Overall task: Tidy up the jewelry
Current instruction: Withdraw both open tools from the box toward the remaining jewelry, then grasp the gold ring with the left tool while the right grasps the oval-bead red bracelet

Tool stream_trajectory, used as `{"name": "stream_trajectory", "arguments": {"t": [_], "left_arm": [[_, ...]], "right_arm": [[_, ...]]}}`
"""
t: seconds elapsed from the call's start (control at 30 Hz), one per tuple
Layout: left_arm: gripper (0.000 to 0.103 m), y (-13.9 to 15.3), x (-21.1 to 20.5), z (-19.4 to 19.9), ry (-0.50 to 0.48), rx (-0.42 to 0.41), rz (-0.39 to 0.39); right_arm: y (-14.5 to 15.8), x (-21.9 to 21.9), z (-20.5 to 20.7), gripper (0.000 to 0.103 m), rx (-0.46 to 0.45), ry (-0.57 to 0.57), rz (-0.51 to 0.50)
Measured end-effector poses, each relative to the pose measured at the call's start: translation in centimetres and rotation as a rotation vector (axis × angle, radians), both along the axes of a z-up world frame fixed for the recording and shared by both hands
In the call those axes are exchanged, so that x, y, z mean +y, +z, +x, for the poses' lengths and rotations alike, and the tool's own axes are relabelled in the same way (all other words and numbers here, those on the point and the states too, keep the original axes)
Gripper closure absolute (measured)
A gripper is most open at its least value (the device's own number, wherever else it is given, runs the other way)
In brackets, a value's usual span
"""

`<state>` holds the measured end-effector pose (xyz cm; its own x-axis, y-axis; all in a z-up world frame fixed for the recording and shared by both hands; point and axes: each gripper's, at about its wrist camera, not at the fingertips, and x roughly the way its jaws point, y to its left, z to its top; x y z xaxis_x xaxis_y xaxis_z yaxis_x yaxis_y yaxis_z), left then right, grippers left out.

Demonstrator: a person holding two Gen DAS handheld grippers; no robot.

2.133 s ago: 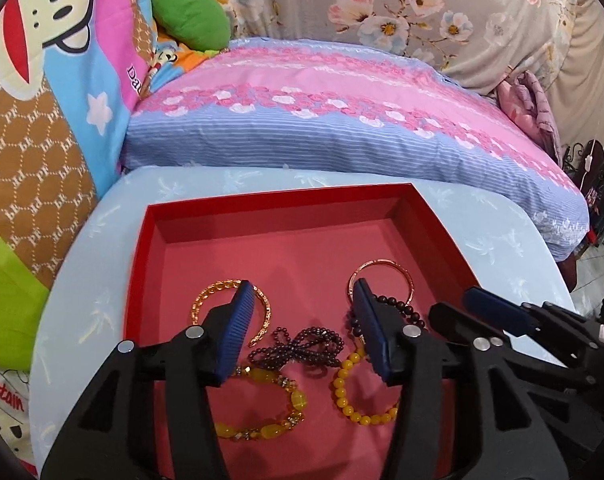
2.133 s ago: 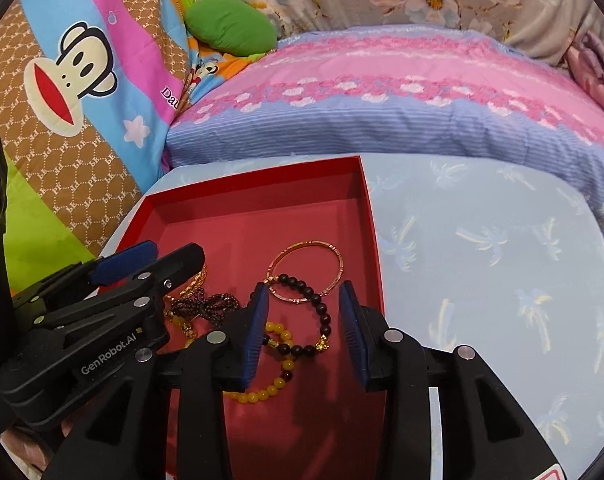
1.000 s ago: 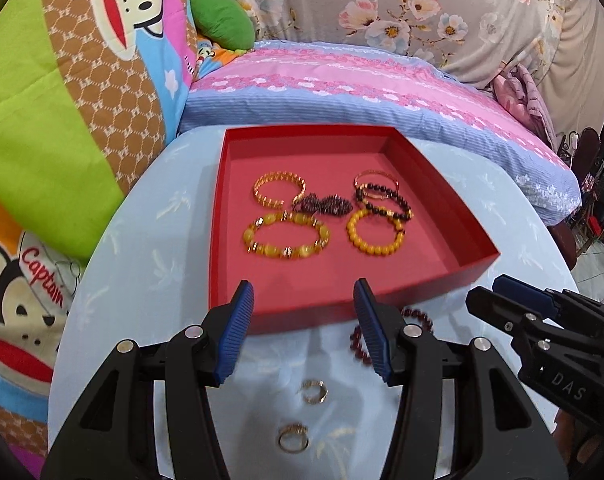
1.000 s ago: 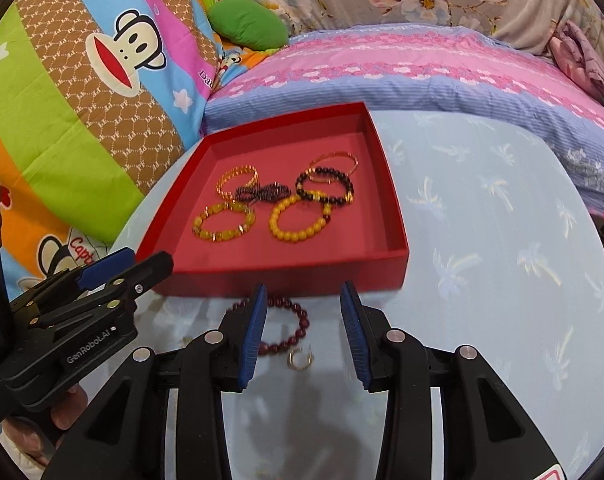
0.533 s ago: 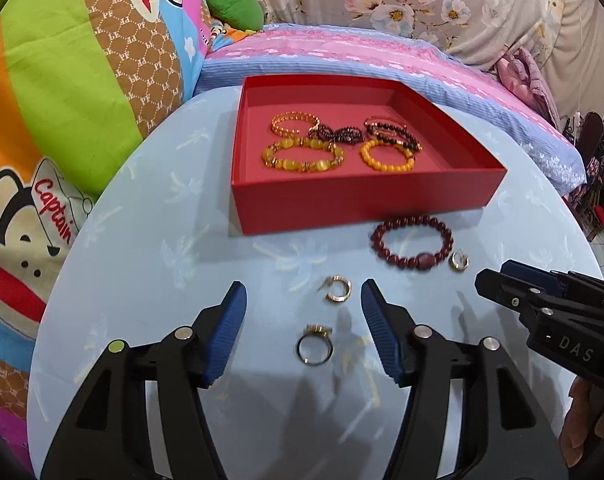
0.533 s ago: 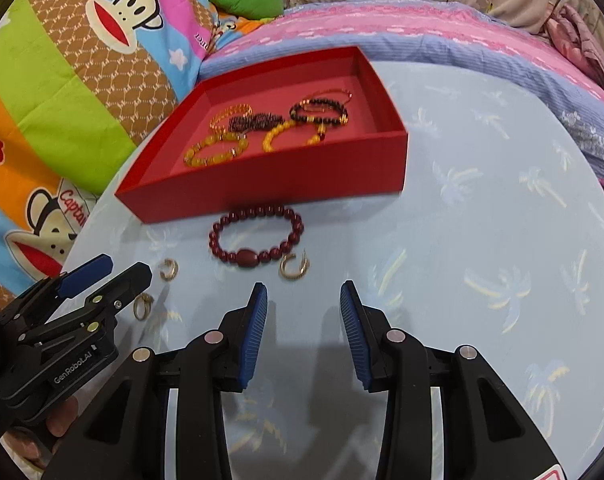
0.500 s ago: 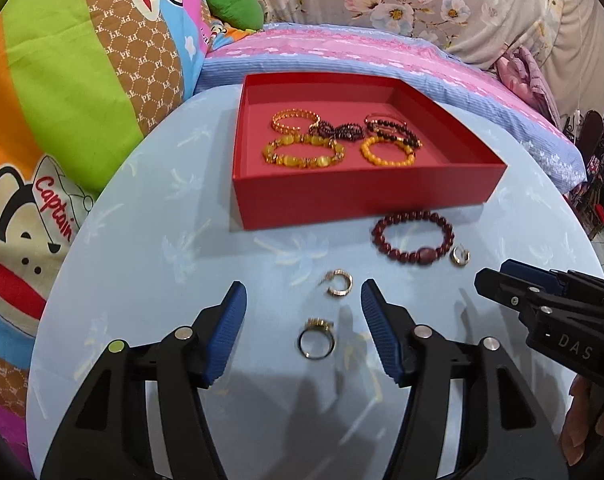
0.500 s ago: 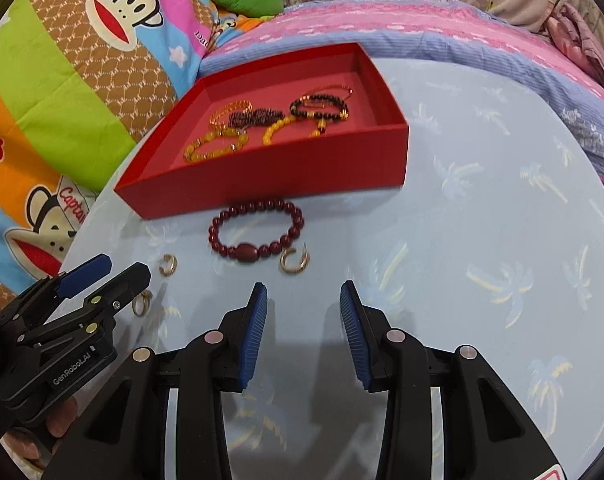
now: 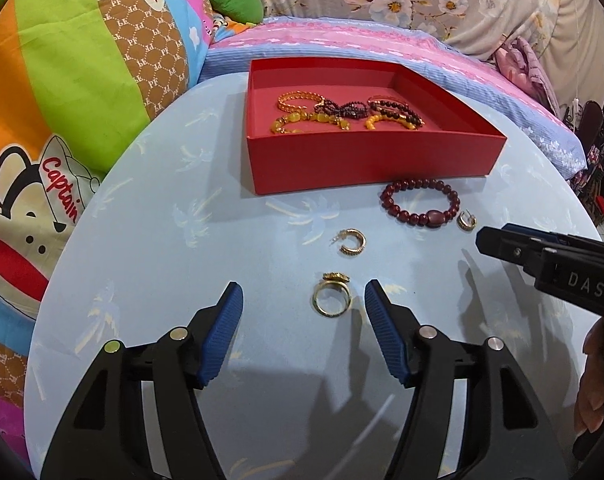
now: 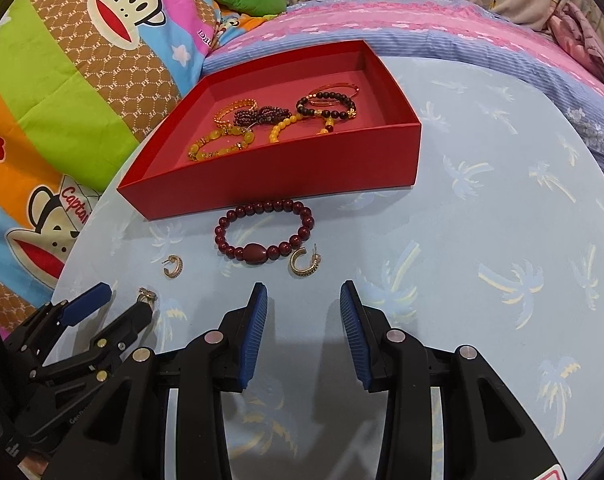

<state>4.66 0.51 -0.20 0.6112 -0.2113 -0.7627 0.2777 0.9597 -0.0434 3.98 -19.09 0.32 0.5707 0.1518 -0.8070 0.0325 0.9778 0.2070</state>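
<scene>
Both grippers retreated; right gripper reads "DAS".

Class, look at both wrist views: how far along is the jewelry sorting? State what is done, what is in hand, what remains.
Done: several bracelets lie in the red box. In hand: nothing; the left gripper is open with the gold ring between its fingers, and the right gripper is open. Left on the table: dark red bracelet, ring and two hoop earrings.

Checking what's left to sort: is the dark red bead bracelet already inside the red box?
No, the dark red bead bracelet lies on the table just outside the red box.
</scene>
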Motion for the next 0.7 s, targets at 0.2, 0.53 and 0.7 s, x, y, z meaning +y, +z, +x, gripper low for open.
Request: {"name": "stream_trajectory", "arguments": {"t": [0.2,0.53,0.7], "left_arm": [[0.043,-0.1,0.4,0.2,0.008,0.018,-0.019],[0.054,-0.4,-0.9,0.9,-0.011,0.028,0.016],[0.083,-0.3,-1.3,1.3,-0.023,0.022,0.011]], "right_arm": [[0.0,-0.2,0.0,0.065,0.0,-0.009,0.004],[0.0,-0.4,0.3,0.065,0.0,-0.012,0.004],[0.2,-0.1,1.2,0.065,-0.008,0.0,-0.01]]}}
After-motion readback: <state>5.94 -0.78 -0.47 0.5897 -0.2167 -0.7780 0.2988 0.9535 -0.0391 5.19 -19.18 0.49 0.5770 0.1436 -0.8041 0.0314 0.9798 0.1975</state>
